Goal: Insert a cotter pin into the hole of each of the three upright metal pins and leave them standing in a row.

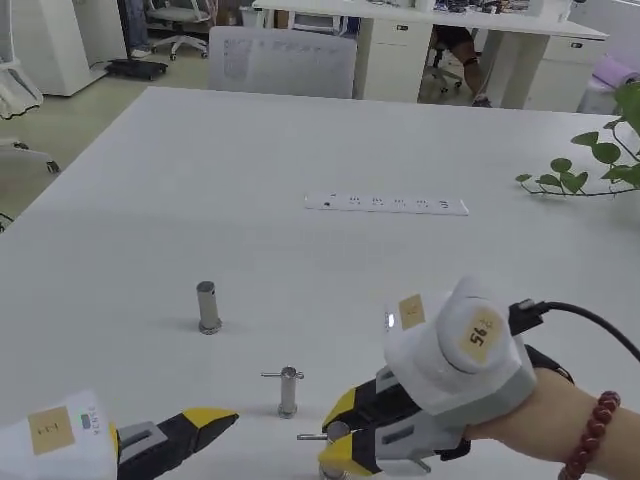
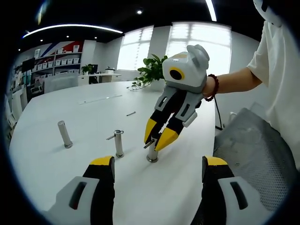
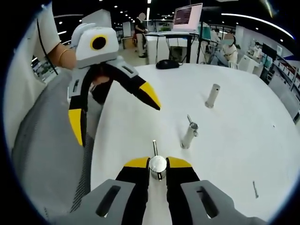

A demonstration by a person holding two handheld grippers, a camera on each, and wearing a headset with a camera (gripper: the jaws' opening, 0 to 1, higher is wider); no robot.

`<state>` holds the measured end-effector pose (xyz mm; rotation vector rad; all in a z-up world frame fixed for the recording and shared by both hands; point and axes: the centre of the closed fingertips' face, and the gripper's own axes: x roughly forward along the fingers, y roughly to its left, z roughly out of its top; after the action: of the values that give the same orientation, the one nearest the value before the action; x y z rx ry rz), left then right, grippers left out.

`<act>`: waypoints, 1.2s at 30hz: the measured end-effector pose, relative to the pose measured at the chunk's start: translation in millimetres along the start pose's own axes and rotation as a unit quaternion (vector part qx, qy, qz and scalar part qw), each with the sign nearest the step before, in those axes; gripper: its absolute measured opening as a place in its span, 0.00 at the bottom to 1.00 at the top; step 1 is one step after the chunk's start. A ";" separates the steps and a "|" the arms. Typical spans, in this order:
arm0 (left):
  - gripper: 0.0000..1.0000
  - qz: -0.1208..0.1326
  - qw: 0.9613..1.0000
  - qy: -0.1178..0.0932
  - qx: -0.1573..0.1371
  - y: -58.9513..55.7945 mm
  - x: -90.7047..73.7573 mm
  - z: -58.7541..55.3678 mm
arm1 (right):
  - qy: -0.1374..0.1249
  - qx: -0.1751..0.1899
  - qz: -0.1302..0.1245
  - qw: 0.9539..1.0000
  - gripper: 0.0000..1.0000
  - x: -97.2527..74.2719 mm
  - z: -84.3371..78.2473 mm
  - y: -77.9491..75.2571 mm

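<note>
Table (image 1: 300, 150): right tool (image 2: 157, 139) clamps metal pin (image 3: 158, 166), left tool (image 2: 158, 162) agape; right gripper view shows spare cotter pin (image 3: 254, 189).

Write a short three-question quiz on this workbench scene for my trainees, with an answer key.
1. True or false: the left gripper is shut on a metal pin.
2. Fill in: the right gripper is closed around the ____ of the three upright pins, counted from the person.
3. Which upright pin is bare, with no cotter pin at its hole?
A. farthest pin
B. middle one
C. closest one

Key
1. False: it is open and empty.
2. Nearest: the nearest pin sits between its jaws.
3. A
</note>
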<state>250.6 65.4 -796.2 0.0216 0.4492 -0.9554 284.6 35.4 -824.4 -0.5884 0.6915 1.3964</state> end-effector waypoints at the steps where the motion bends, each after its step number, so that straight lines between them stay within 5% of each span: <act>1: 0.76 0.001 1.000 0.000 0.001 0.2 -0.4 -0.2 | -0.001 -0.002 -0.001 1.000 0.13 -1.2 0.6 -0.9; 16: 0.77 0.006 1.000 0.003 0.001 2.5 -1.5 -2.2 | 0.013 -0.011 -0.011 1.000 0.13 -10.9 -0.2 -32.4; 36: 0.77 0.014 1.000 0.008 -0.007 7.4 -0.5 -5.3 | 0.012 -0.005 -0.009 1.000 0.14 -7.7 -6.0 -54.9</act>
<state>254.3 71.2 -802.2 0.0226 0.4691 -0.9245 338.4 20.7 -824.4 -0.6180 0.6964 1.3782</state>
